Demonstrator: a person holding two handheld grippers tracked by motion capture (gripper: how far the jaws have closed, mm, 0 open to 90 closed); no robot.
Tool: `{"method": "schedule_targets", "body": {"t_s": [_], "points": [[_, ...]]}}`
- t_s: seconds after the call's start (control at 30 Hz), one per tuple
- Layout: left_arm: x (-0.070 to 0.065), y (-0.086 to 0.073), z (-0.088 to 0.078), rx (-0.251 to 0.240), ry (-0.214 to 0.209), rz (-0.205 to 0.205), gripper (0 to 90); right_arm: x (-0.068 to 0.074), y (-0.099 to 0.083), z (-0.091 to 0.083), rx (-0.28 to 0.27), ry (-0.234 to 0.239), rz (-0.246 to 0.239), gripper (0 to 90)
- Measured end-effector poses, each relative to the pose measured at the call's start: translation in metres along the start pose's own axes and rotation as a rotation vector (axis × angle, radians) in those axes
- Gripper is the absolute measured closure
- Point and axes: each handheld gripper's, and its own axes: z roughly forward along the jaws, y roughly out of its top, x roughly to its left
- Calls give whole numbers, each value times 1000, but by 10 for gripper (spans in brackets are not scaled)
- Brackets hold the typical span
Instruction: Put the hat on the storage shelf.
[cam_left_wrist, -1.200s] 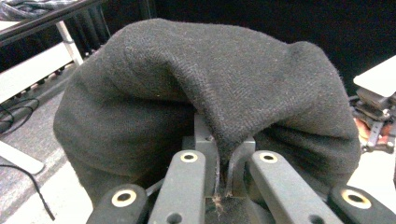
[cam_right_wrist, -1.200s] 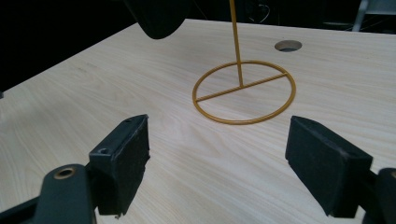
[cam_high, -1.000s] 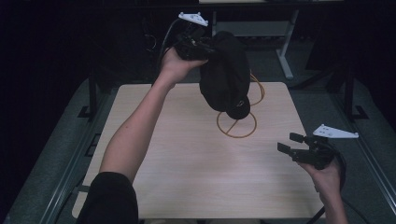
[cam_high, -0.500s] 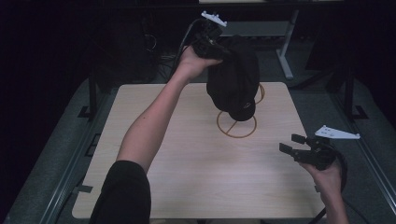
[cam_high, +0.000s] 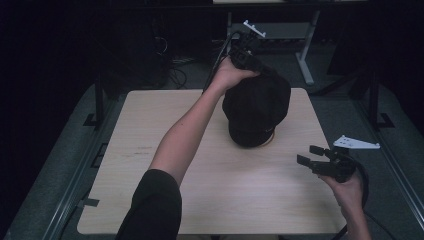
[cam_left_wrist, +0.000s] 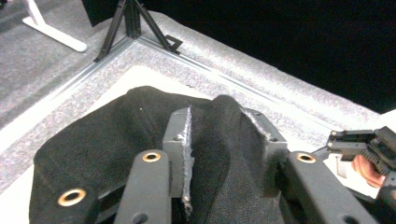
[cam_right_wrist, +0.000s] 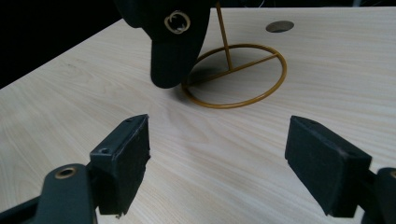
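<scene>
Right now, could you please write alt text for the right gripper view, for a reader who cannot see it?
A black cap with a round gold logo hangs over a gold wire stand, whose ring base rests on a light wooden table. In the foreground the right gripper is open, its black fingers wide apart above the bare wood.

Left gripper (cam_high: 245, 50) raised far forward, jaws clamped together; right gripper (cam_high: 315, 161) low, jaws wide apart.
</scene>
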Motion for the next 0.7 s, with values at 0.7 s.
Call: {"method": "schedule_targets", "body": {"t_s": [0.7], "points": [[-4,-39,-39,-36,48,2,425,6,-5,2,9,-30,-25,213]]}}
